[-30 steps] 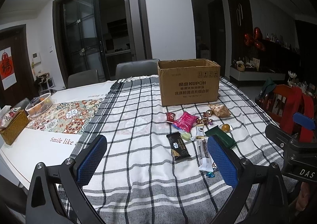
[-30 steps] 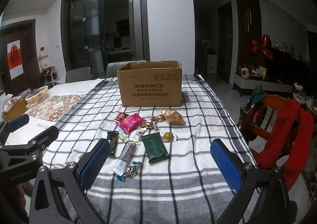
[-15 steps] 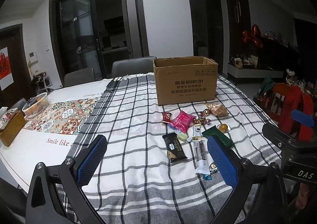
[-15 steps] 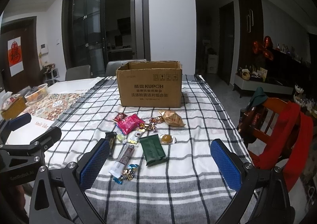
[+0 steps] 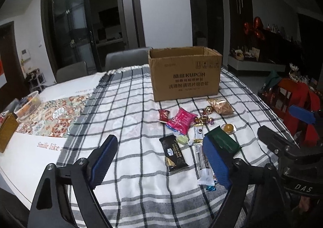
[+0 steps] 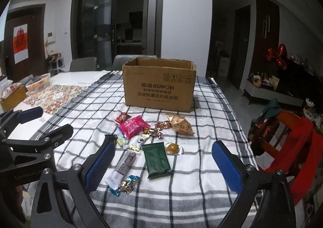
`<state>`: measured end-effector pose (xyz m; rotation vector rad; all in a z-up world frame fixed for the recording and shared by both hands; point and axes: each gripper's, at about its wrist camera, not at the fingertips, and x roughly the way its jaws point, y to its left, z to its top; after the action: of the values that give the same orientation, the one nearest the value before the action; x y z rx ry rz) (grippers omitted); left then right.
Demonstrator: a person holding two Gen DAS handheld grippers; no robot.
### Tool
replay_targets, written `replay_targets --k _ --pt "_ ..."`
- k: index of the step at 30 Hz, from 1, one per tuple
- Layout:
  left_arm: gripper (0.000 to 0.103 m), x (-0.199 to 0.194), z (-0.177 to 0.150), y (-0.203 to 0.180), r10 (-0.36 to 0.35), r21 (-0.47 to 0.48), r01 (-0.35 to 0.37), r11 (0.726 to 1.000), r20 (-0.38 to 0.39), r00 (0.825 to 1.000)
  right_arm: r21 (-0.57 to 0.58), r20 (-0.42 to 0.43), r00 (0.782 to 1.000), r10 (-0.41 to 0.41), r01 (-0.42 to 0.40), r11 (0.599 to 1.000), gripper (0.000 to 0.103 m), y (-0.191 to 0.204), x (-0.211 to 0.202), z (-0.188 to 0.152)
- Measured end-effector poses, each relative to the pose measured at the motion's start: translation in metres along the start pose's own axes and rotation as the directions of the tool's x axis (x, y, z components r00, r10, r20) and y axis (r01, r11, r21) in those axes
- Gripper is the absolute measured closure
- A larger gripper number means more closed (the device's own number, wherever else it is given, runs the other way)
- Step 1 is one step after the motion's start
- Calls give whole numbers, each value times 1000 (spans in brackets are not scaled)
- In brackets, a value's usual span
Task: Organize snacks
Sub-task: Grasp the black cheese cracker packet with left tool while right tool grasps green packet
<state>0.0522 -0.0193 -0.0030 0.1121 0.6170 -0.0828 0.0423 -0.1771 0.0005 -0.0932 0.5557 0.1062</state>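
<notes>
Small wrapped snacks (image 6: 149, 143) lying in a loose pile on the checked grey-and-white tablecloth (image 6: 181, 197), open brown cardboard box (image 6: 159, 84) sitting just behind them, left gripper (image 5: 161, 159) and right gripper (image 6: 161, 165) hanging above, jaws just been closing a little, standing wide, holding nothing.

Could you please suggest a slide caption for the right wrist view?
Open right claw over scattered snacks, green packet nearest, cardboard box behind.
</notes>
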Motion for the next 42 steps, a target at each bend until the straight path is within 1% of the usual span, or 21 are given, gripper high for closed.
replay_targets --k 6,8,9,11,16,18,21,27,30,35,39,42 --pt "26 27 2 -3 -18 2 18 1000 -59 998 -12 -57 998 33 -34 999 21 1 28 1" --pt "32 38 2 -4 -24 3 25 1000 -84 996 -15 -80 996 42 -43 999 24 2 40 1" --pt "33 44 2 -5 -29 4 29 1000 -100 995 -15 -91 995 46 -47 999 26 2 44 0" --pt "37 55 1 -6 -36 6 37 999 -127 991 -16 -117 992 56 -58 998 30 2 56 -1" --pt "44 81 -4 -6 -48 0 49 999 -196 979 -4 -188 979 82 -84 996 38 2 82 -9" --pt "46 90 -6 -7 -54 -1 55 999 -219 974 2 -217 972 90 -92 996 38 2 93 -13" --pt "49 103 -10 -8 -65 -5 66 998 -251 966 5 -246 964 98 -100 995 42 1 106 -16" --pt "51 123 -15 -9 -89 -23 86 996 -305 948 11 -293 951 102 -104 995 43 -1 126 -22" --pt "53 132 -18 -9 -97 -28 93 995 -328 940 14 -312 944 105 -106 994 46 -1 132 -25" --pt "53 144 -22 -9 -109 -40 101 994 -360 927 21 -336 936 103 -102 995 46 -2 141 -28" --pt "53 150 -24 -11 -111 -45 101 994 -375 920 23 -349 931 104 -102 994 46 -3 145 -30" --pt "55 155 -25 -11 -113 -51 101 994 -384 916 28 -359 927 109 -106 994 46 -3 149 -32"
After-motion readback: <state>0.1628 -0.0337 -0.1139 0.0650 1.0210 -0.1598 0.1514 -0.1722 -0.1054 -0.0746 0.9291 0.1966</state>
